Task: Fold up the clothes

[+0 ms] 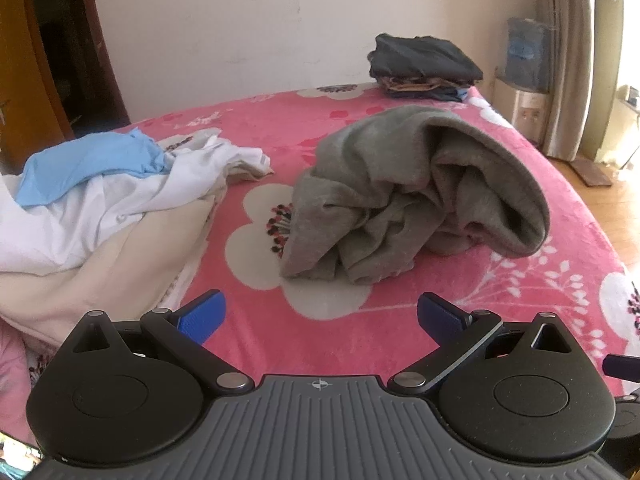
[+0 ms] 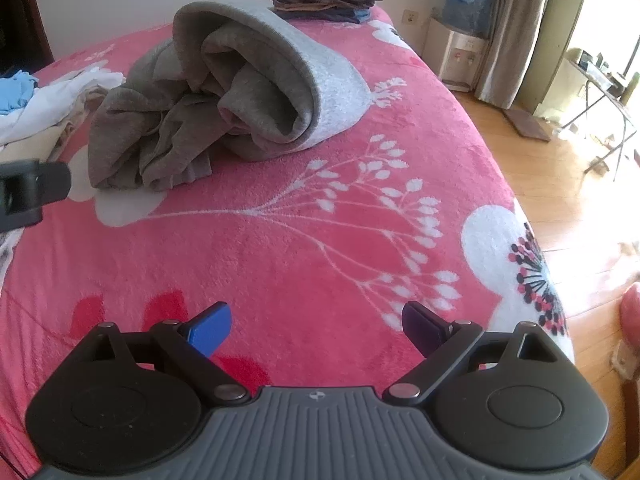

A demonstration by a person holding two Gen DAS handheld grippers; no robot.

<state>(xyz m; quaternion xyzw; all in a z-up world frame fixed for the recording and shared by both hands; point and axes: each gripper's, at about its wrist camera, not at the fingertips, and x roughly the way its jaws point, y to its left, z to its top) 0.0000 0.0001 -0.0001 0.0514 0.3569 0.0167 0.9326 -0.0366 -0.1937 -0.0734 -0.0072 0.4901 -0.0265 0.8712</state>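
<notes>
A crumpled grey sweatshirt [image 1: 408, 196] lies in a heap on the pink flowered bed [image 1: 320, 332]; it also shows in the right wrist view as the grey sweatshirt [image 2: 224, 96]. My left gripper [image 1: 320, 318] hovers open in front of it, a short way off, with nothing between its blue pads. My right gripper [image 2: 316, 330] is open too, farther back over bare blanket [image 2: 280, 240]. Part of the left gripper [image 2: 28, 192] shows at the left edge of the right wrist view.
A pile of unfolded white, cream and blue clothes [image 1: 104, 192] lies at the left. A stack of folded dark clothes [image 1: 424, 64] sits at the bed's far edge. A water dispenser [image 1: 524, 80], curtain and wooden floor [image 2: 560, 184] are on the right.
</notes>
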